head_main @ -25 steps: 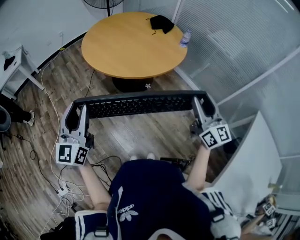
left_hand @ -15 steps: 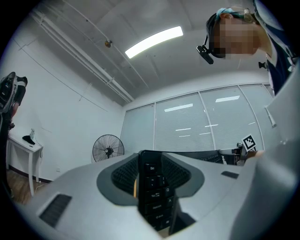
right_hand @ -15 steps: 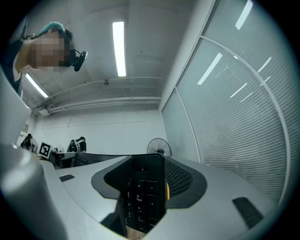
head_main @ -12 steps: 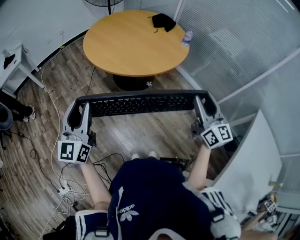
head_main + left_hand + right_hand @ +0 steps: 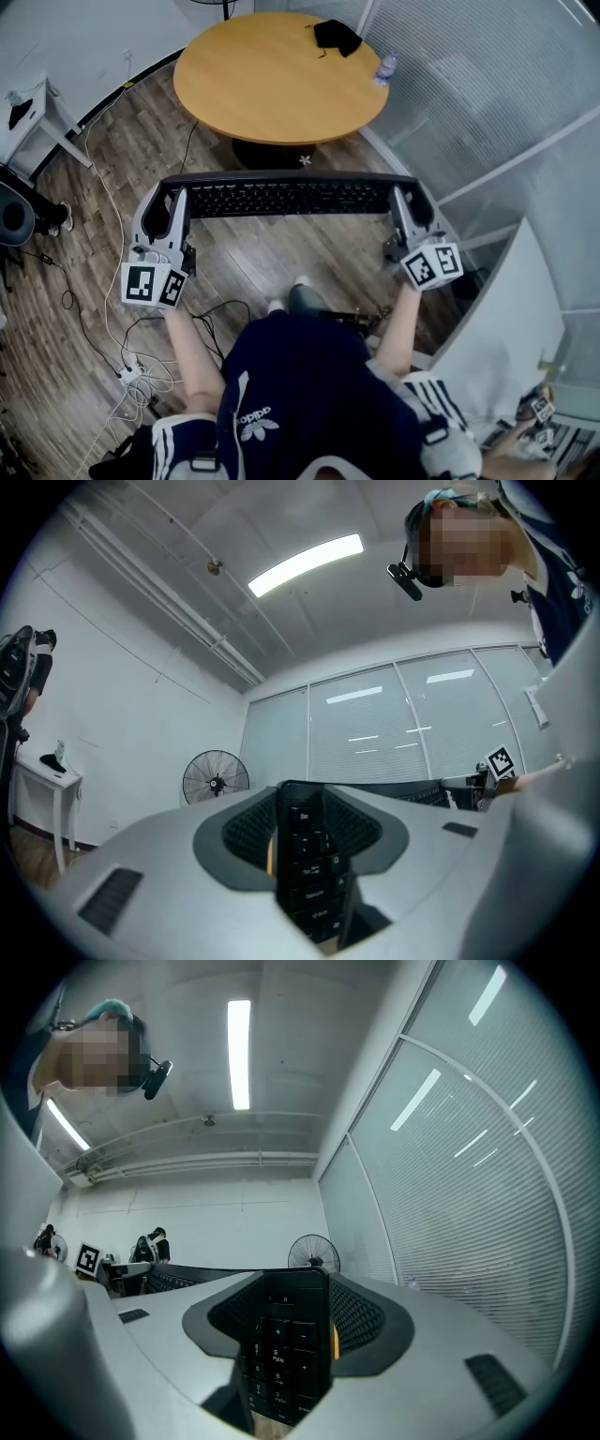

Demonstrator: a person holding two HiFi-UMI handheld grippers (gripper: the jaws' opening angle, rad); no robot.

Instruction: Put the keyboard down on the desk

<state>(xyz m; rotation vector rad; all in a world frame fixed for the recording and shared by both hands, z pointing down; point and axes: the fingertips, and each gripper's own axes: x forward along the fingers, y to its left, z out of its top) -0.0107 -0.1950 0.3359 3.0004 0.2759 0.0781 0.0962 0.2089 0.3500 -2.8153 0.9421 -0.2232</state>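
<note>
A long black keyboard [image 5: 286,197] hangs level in the air above the wooden floor, short of the round wooden desk [image 5: 281,75]. My left gripper [image 5: 172,199] is shut on its left end, where the keys [image 5: 305,855] fill the gap between the grey jaws. My right gripper [image 5: 405,197] is shut on its right end, with the number pad [image 5: 281,1349] pinched between the jaws. The keyboard's near edge lies just in front of the desk's front rim in the head view.
On the desk's far side lie a black pouch [image 5: 336,36] and a small water bottle [image 5: 382,68]. Glass partition walls [image 5: 487,112] curve along the right. Cables and a power strip [image 5: 127,370] trail over the floor at left. A standing fan [image 5: 215,778] is behind the desk.
Both grippers have carried the keyboard forward, nearer to the desk's front edge. The person has stepped forward, one foot now leading.
</note>
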